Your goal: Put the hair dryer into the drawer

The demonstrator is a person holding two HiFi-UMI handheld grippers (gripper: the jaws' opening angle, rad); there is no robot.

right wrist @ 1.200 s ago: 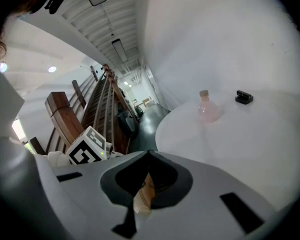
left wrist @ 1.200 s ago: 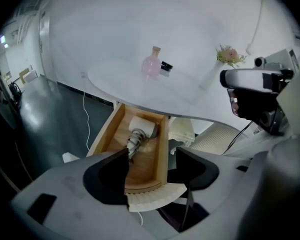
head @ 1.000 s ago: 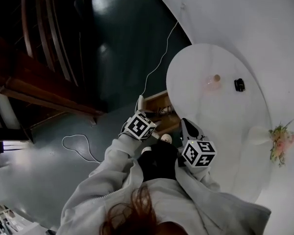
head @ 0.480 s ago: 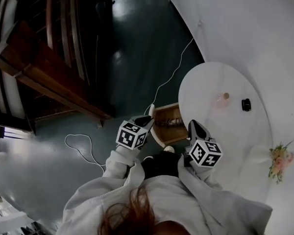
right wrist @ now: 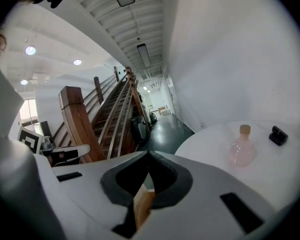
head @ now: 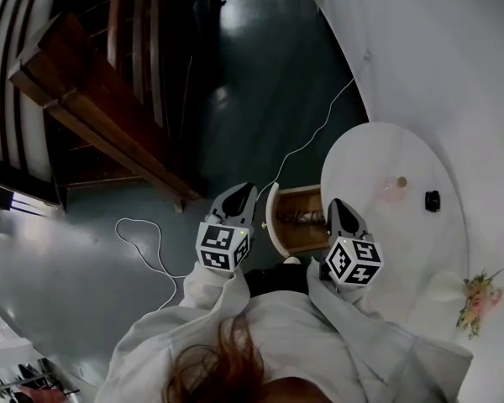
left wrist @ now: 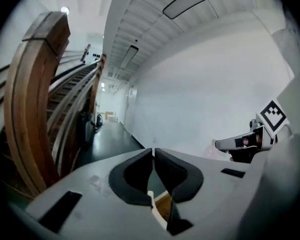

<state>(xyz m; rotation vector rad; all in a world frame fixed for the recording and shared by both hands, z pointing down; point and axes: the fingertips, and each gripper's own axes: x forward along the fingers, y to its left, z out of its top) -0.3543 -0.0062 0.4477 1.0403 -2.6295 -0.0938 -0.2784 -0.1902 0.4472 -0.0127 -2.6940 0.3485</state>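
A wooden drawer with a white front stands open under the white table. Small dark and light things lie inside it; I cannot make out the hair dryer. A white cable runs from the wall down to the drawer. My left gripper hangs left of the drawer front, shut and empty; its pads meet in the left gripper view. My right gripper hovers by the drawer's right side, pads closed with nothing held. Drawer wood shows below them.
On the table stand a pink bottle, a small black object and flowers. A wooden staircase rises at the left. A second white cable loops on the dark floor. White wall curves along the right.
My left gripper has come up and away from the drawer front, leftward, and its jaws have closed. The right gripper rose a little. The drawer stays open.
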